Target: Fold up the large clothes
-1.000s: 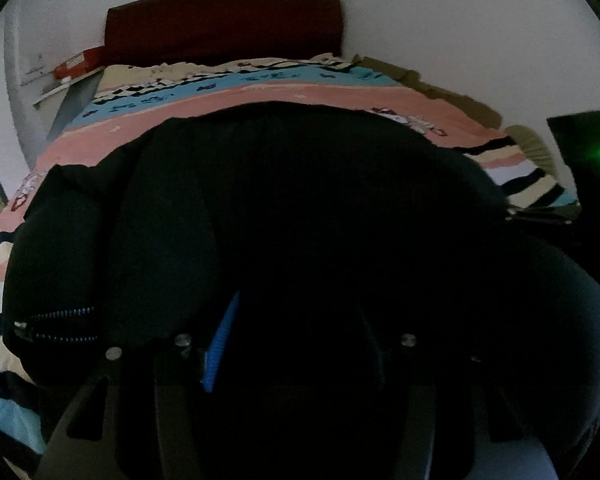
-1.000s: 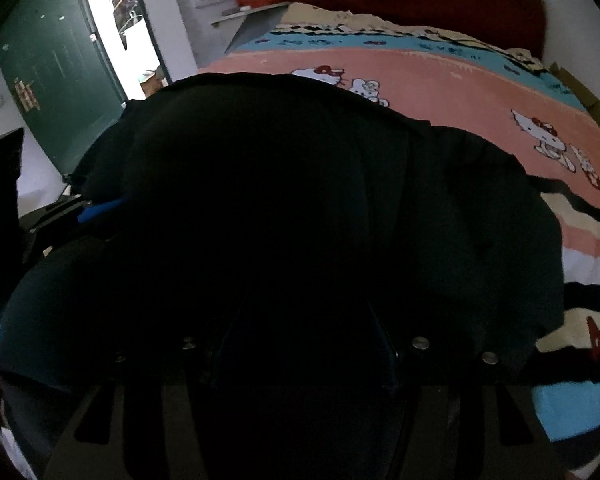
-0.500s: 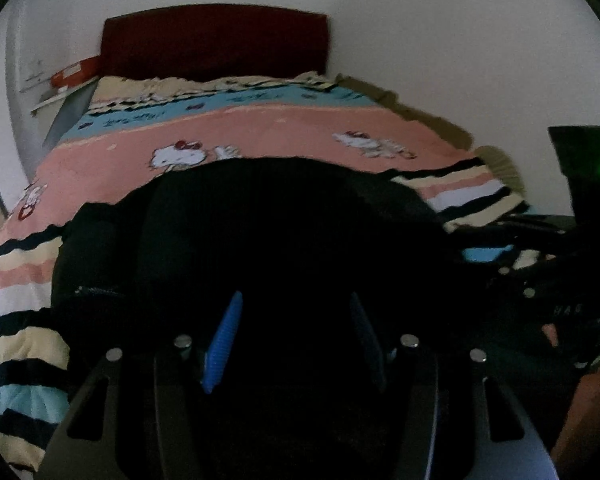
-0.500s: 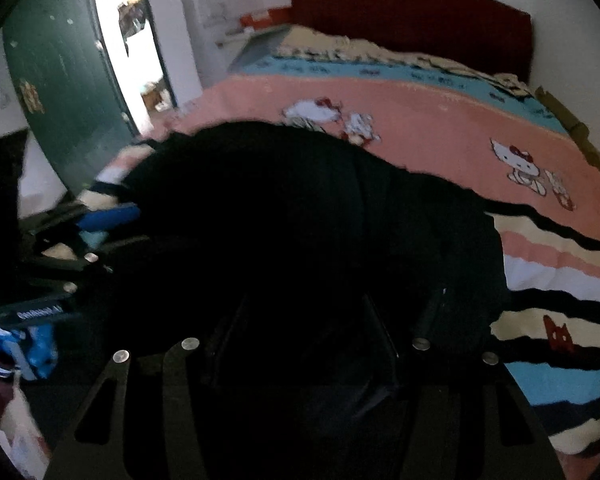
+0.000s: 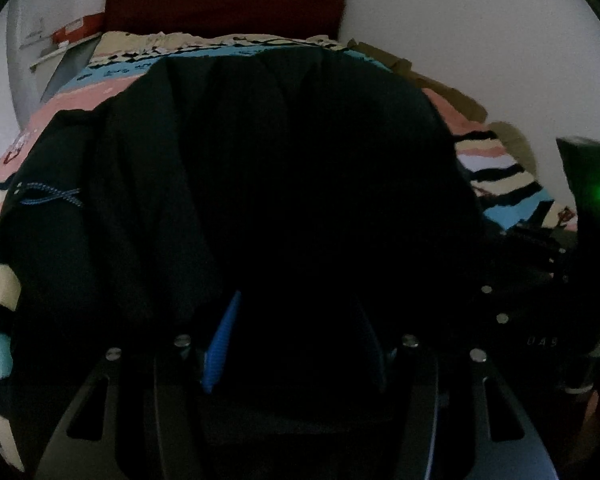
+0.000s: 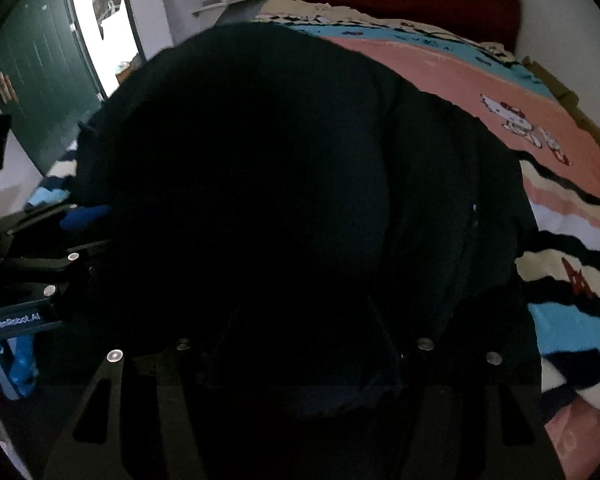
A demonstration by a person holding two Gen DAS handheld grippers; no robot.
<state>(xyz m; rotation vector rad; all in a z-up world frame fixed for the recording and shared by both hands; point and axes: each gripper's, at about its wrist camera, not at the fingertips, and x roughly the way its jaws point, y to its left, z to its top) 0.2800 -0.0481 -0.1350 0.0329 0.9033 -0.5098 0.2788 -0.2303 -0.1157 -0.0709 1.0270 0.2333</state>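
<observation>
Fabric fills the space between the fingers of your left gripper [image 5: 296,344]: the black jacket [image 5: 268,168] bunches over the blue pad [image 5: 220,344] on one finger, and it looks clamped there, though the dark folds hide the other pad. Your right gripper [image 6: 296,344] is buried the same way, its jaws easing apart with jacket cloth between them; you cannot tell from its camera whether the pads press on the cloth. Beyond both tools the jacket rises in a broad dark mound held up over the near part of the bed, a zipper [image 5: 52,196] showing on its left side. Farther off, the striped blanket [image 6: 480,80] with cartoon cats covers the mattress, running up to the dark red headboard [image 5: 224,0] against the white wall [image 5: 460,20], and a green door [image 6: 40,80] stands at the left of the right camera's view
</observation>
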